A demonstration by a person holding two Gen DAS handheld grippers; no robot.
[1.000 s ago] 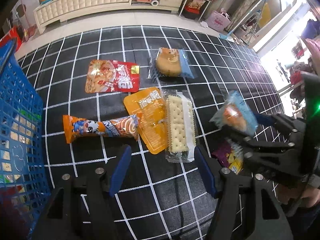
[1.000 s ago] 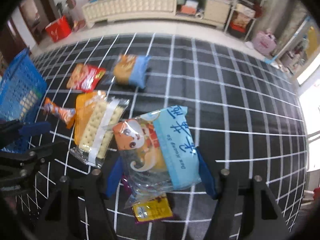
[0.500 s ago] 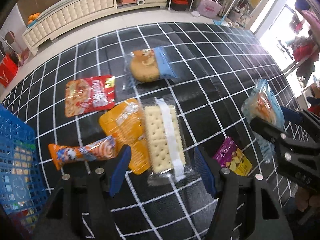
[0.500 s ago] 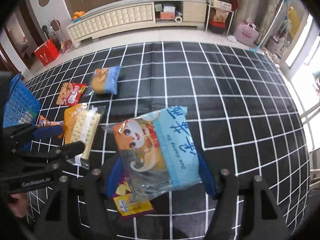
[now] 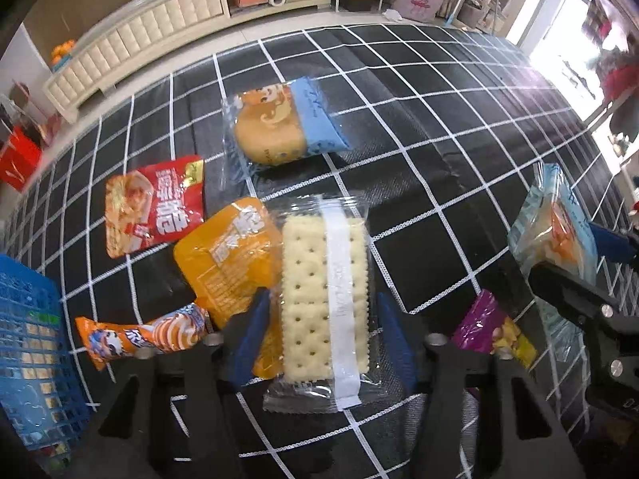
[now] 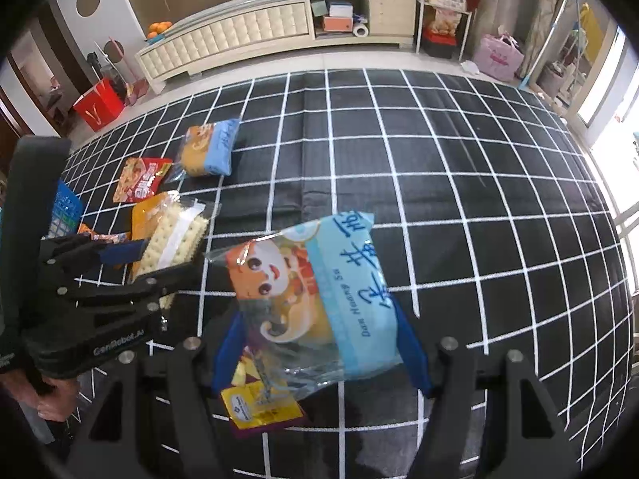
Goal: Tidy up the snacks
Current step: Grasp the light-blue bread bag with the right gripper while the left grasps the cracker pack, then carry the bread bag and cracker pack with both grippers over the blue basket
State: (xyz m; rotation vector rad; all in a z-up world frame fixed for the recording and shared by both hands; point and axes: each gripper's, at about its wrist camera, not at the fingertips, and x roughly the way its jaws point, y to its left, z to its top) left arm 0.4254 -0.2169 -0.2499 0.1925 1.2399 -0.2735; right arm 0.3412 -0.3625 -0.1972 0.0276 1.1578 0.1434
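Observation:
A clear cracker pack (image 5: 311, 247) lies on the black checked mat (image 5: 419, 127), partly over an orange pack (image 5: 223, 263). My left gripper (image 5: 322, 299) points down over it; its jaws are closing with the near half of the cracker pack between them, and a small gap shows on each side. My right gripper (image 6: 317, 319) is shut on a light-blue cake pack (image 6: 311, 279), held above the mat. In the left wrist view that cake pack (image 5: 555, 231) hangs at the right edge.
A blue basket (image 5: 28, 339) with several packs stands at the left. On the mat lie a red pack (image 5: 155, 207), an orange roll snack (image 5: 139, 339), a blue-ended bun pack (image 5: 283, 127) and a purple pack (image 5: 487, 331). A cabinet (image 6: 239, 36) stands beyond the mat.
My left gripper has come down and to the right over the cracker pack, and its jaws have narrowed around it. The right gripper still holds the cake pack and has shifted slightly.

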